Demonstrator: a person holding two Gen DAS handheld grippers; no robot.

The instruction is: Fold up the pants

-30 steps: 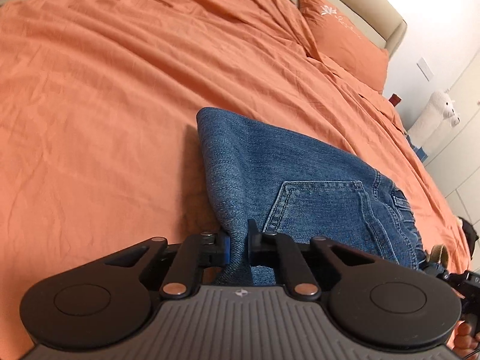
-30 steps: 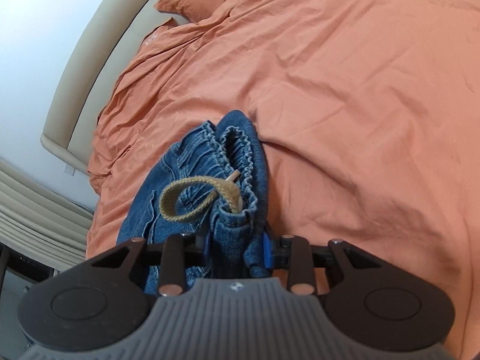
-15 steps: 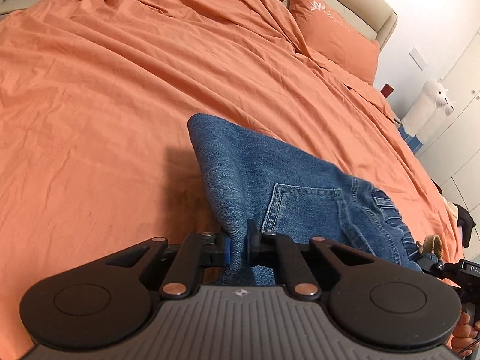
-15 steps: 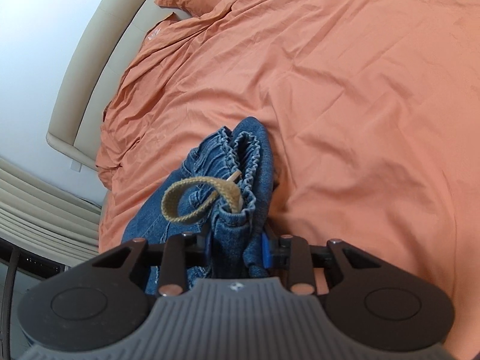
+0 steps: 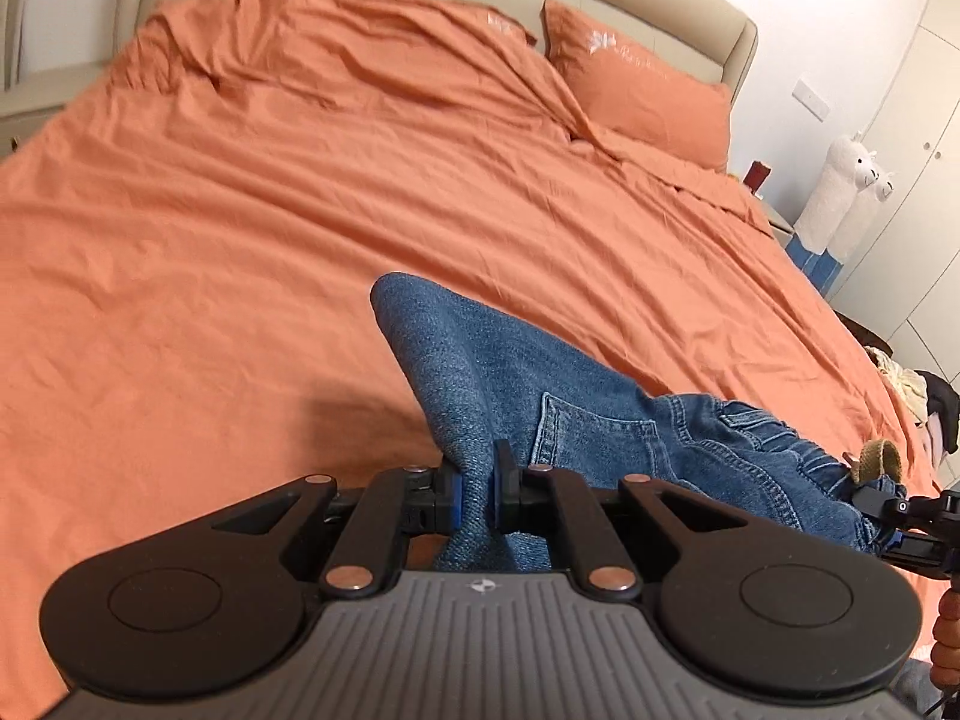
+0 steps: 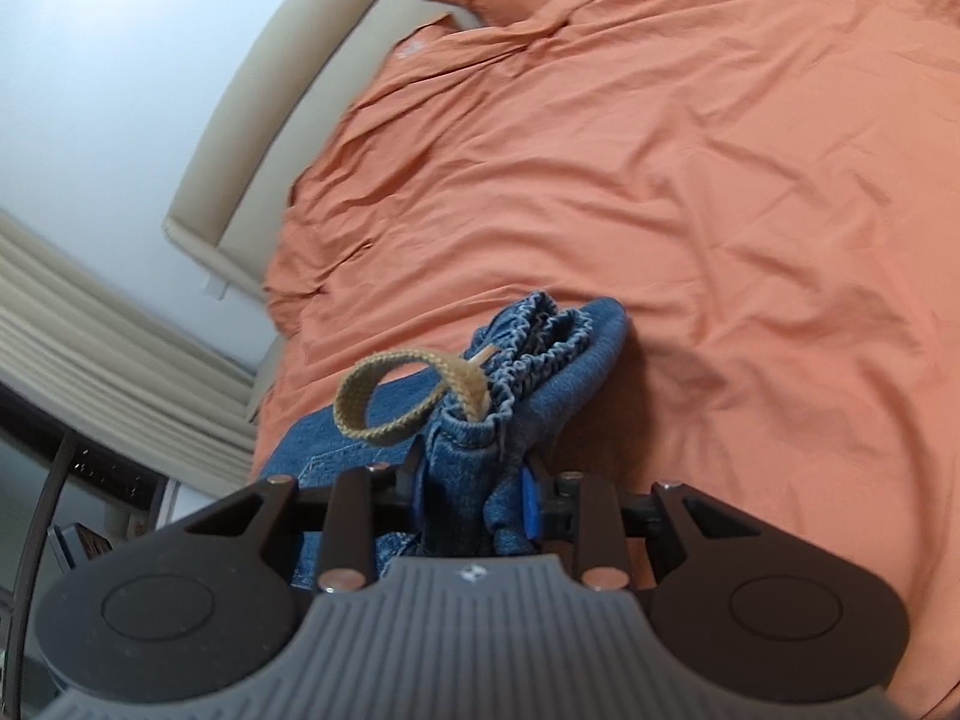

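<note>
Denim pants (image 5: 576,414) hang bunched above the orange bed (image 5: 240,240), left gripper (image 5: 474,489) clamped on a fold, right gripper (image 6: 474,492) on the waistband; heavy, limp cloth, best held at edges

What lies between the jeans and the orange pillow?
Only bare orange bedsheet lies between the jeans and the pillow, shown in the left wrist view.

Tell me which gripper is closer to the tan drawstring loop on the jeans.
Right. The right gripper clamps the waistband just below the drawstring loop; the left gripper grips the jeans at the opposite end, beyond the back pocket.
</note>
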